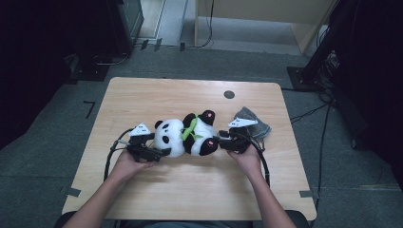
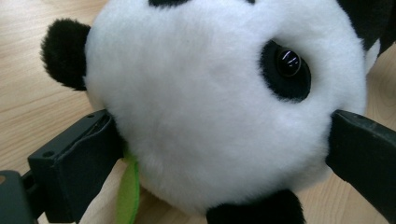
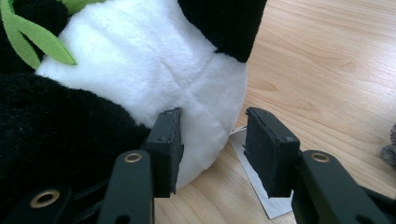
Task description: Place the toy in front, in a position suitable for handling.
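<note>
Item: plush panda (image 1: 187, 135), lying on its side at the middle of my wooden table (image 1: 142, 95), grey cloth (image 1: 252, 123) just behind its feet. My left gripper (image 1: 159, 153) stands wide open, jaws flanking the head. My right gripper (image 3: 212, 149) is partly open, the white rump between its pads, not pinched.

High view looks down; both gripper views, perhaps touching-close, share the panda (image 1: 186, 137).

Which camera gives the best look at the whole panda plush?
The high view: the panda plush lies whole on the table between both grippers. The left gripper view shows its white head and one eye; the right gripper view shows its white rump, black limbs and green leaf.
</note>
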The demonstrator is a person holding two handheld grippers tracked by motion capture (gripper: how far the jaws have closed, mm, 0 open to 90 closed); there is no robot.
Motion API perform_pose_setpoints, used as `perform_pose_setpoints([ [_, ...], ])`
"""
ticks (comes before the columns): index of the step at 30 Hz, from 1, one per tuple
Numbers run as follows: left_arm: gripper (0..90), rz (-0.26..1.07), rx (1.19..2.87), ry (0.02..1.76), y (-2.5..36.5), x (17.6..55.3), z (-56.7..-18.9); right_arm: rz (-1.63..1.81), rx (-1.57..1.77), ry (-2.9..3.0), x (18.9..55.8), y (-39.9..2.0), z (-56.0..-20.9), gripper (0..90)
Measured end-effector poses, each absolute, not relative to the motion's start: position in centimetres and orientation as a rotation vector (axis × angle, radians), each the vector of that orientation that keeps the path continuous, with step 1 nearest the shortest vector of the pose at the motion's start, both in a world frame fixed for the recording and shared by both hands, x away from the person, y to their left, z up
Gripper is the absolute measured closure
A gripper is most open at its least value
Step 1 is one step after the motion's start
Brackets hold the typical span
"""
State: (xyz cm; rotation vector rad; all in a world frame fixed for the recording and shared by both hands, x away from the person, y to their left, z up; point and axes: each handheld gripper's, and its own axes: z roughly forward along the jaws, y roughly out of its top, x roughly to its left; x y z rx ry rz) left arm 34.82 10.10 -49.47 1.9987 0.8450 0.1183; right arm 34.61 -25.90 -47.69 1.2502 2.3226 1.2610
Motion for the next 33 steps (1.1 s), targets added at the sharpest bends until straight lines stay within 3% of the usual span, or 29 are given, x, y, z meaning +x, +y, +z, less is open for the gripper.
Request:
perform_pose_setpoints([
  [11, 0.0, 0.196, 1.979, 0.785, 10.0, 34.4, -50.7, 1.283, 1.283, 2.333, 34.9, -25.9, -48.1, 47.4],
  [14, 6.3, 0.192, 1.970, 0.793, 10.2, 34.4, -50.8, 1.293, 1.292, 2.325, 35.1, -26.0, -48.3, 41.8],
  [18, 7.7, 0.182, 1.963, 0.803, 10.4, 34.4, -50.8, 1.328, 1.353, 2.322, 35.5, -26.5, -48.6, 34.9],
  [33, 15.3, 0.160, 1.971, 0.829, 10.6, 34.3, -50.1, 1.211, 1.336, 2.178, 36.0, -29.8, -46.3, 35.1],
])
